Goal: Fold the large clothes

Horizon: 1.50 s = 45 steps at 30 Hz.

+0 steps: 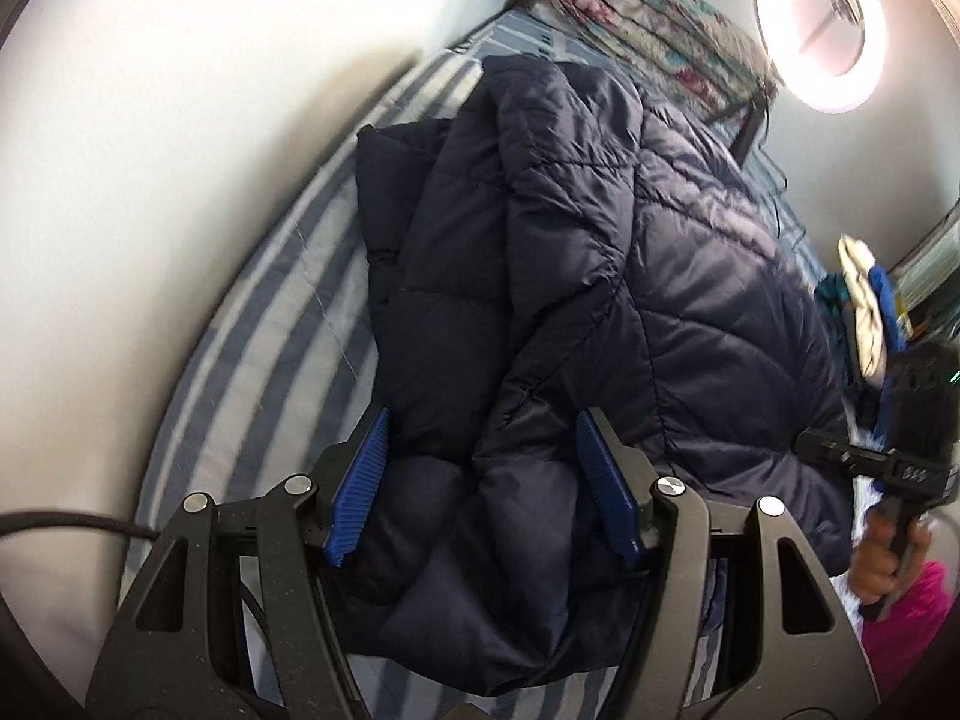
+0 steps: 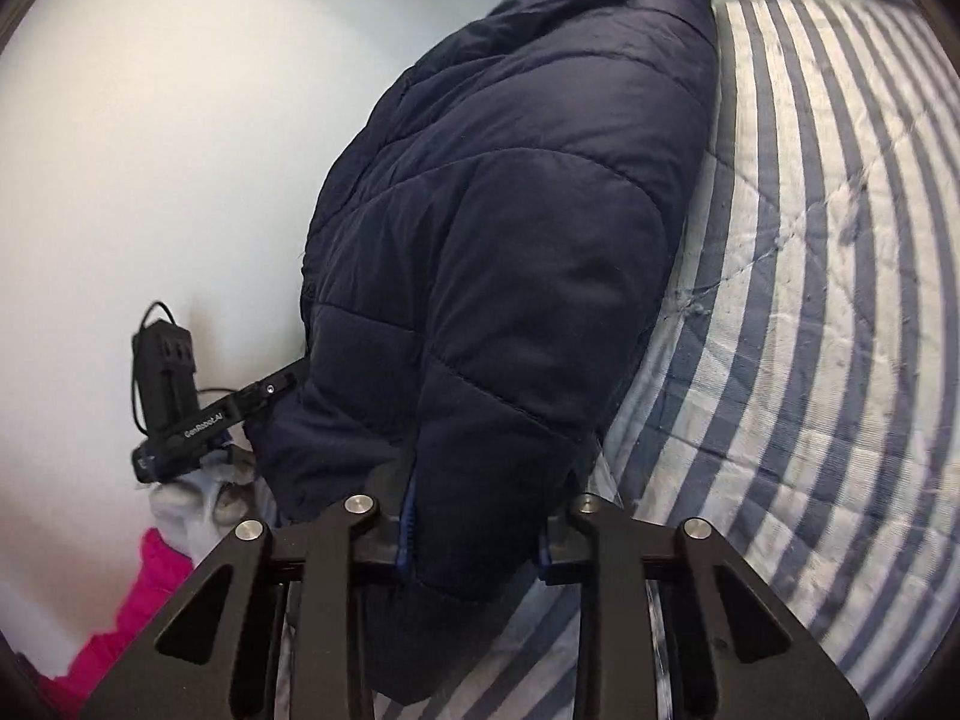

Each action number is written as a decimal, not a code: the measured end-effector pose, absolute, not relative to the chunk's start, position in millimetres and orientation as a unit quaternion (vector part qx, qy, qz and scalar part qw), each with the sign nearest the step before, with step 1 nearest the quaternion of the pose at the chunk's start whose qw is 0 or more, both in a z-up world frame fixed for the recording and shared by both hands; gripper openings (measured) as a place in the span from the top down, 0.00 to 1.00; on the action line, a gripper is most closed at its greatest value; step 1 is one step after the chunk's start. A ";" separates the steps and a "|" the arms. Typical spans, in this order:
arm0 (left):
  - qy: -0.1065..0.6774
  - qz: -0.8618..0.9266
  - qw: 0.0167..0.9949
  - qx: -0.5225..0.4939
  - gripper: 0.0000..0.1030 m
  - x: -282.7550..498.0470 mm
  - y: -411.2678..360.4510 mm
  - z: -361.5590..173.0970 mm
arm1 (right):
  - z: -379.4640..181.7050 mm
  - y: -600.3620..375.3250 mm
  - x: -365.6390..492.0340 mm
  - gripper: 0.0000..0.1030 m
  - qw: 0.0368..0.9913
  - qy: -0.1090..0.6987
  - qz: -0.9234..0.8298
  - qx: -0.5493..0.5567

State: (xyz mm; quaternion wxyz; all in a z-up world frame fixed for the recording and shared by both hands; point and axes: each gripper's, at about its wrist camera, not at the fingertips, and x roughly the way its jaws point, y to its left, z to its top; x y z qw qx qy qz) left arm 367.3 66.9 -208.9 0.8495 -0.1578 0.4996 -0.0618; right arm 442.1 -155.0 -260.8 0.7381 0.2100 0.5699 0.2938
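A navy quilted puffer jacket (image 1: pixel 600 240) lies bunched on the blue-and-white striped bed sheet (image 1: pixel 270 330). My left gripper (image 1: pixel 483 420) straddles a thick fold at the jacket's near end, and both blue pads (image 1: pixel 360 480) press against the padding. In the right wrist view the jacket (image 2: pixel 510 210) rises as a mound. My right gripper (image 2: pixel 474 516) is shut on its near edge, with the fabric bulging over the pads and hiding most of them. The left gripper's body (image 2: pixel 180 420) shows at the jacket's left side, and a hand holds the right gripper's body (image 1: pixel 900 450).
A white wall (image 1: pixel 180 120) runs along the bed. A rolled floral quilt (image 1: pixel 648 24) lies at the far end under a ring light (image 1: pixel 822 24). Other clothes (image 1: pixel 864 312) are piled at the right, and pink fabric (image 2: pixel 150 588) lies near the front. Striped sheet (image 2: pixel 810 300) spreads right of the jacket.
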 end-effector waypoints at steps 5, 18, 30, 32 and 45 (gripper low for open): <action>0.515 -0.086 0.835 -0.171 0.37 338.9 47.3 -208.1 | -237.5 -158.1 413.3 0.77 0.746 0.587 0.277 0.150; 0.533 -0.161 0.820 -0.135 0.37 270.8 -27.0 -200.8 | -231.3 -214.2 337.0 0.70 0.754 0.605 0.222 0.126; 0.496 -0.189 0.774 -0.346 0.12 337.3 64.6 -200.8 | -212.6 -272.3 322.8 0.39 0.787 0.558 0.220 0.140; 0.496 -0.191 0.764 -0.366 0.12 347.5 72.5 -211.3 | -216.2 -277.4 324.4 0.39 0.785 0.561 0.215 0.151; 0.484 -0.271 0.714 -0.427 0.12 374.2 86.5 -235.8 | -255.4 -287.4 345.6 0.30 0.760 0.560 0.217 0.248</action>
